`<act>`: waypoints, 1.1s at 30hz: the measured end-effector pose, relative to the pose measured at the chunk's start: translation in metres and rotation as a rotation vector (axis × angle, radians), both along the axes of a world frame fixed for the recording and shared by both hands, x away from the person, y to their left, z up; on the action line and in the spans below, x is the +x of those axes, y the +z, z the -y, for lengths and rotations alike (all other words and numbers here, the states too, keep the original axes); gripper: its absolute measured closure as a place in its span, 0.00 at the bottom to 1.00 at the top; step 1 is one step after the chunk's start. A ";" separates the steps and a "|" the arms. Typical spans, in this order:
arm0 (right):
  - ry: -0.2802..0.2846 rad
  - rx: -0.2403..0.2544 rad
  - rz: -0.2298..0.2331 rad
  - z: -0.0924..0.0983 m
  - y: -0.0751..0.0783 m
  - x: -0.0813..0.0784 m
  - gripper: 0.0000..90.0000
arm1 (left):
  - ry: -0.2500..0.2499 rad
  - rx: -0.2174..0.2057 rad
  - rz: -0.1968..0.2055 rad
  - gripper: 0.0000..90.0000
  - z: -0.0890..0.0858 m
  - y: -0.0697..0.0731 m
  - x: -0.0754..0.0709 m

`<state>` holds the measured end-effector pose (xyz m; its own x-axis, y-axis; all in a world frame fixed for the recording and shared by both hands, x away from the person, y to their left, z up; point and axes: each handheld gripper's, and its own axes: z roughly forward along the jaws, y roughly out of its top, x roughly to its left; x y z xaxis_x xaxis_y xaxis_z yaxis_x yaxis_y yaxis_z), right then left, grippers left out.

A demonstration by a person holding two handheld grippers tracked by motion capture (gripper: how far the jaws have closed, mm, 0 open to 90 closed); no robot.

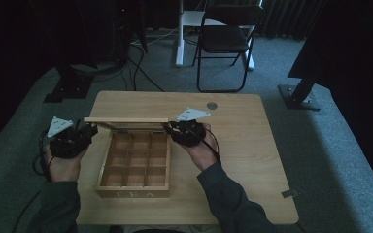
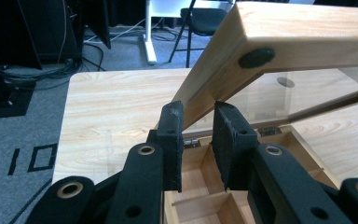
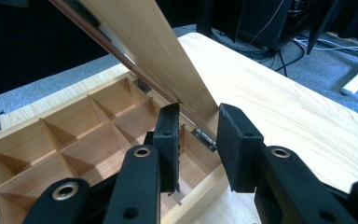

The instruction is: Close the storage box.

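I have both grippers, left (image 1: 88, 131) and right (image 1: 171, 128), fingers parted astride the side rails of the raised lid (image 1: 126, 120) of the box (image 1: 133, 193) mid-surface; stiff, light wood with a fragile glass pane, so grip rails.

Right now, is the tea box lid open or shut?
Open. The lid is raised on its rear hinges, the nine empty compartments of the tea box exposed, with the left tongs and right tongs at its side edges.
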<state>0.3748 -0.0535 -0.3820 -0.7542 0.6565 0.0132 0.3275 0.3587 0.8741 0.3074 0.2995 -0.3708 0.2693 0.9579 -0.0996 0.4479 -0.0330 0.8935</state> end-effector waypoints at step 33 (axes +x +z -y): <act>0.051 0.028 -0.041 0.006 -0.020 -0.022 0.74 | 0.002 -0.007 -0.023 0.72 -0.011 -0.033 -0.022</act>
